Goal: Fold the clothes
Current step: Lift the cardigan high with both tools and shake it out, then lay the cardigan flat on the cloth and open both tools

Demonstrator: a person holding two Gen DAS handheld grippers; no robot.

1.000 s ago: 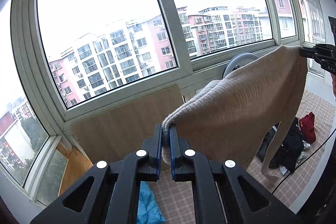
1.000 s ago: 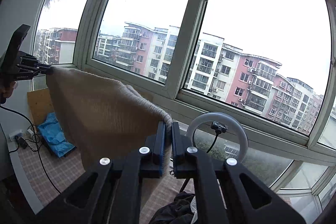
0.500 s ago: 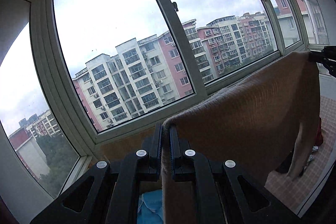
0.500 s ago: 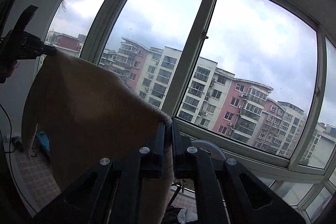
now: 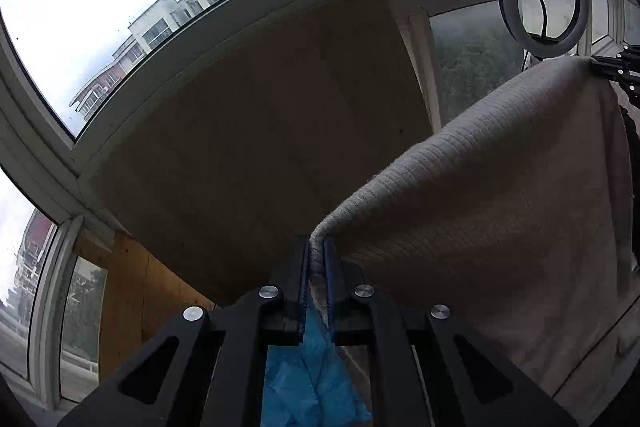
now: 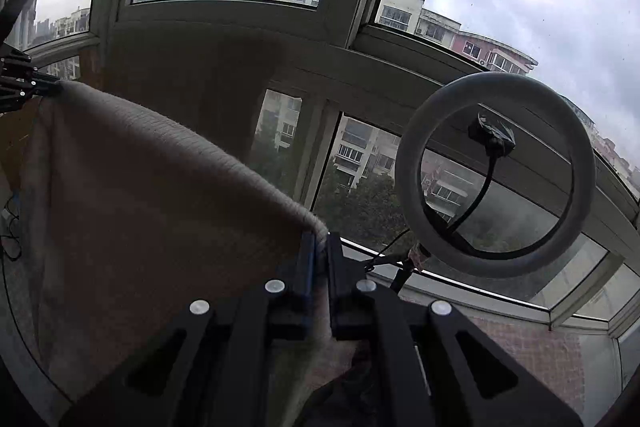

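A beige ribbed knit sweater [image 5: 500, 187] hangs stretched between my two grippers. In the left wrist view my left gripper [image 5: 318, 247] pinches one top corner between its blue pads; its jaws are opening, with the fabric still between them. The other corner is held far right by my right gripper [image 5: 616, 67]. In the right wrist view my right gripper [image 6: 320, 243] is shut on the sweater [image 6: 140, 187], whose top edge runs left to the left gripper [image 6: 28, 87]. The sweater's lower part drops out of sight.
A wooden board [image 5: 260, 127] leans under the window sill ahead. A ring light [image 6: 496, 171] on a stand is at the right by the glass. A blue garment [image 5: 316, 379] lies below the left gripper. Dark clothes [image 6: 348, 387] lie on the tiled floor.
Both grippers have come down and tipped downward with the sweater still stretched between them. The views have dropped from sky and buildings to the board, sill and ring light.
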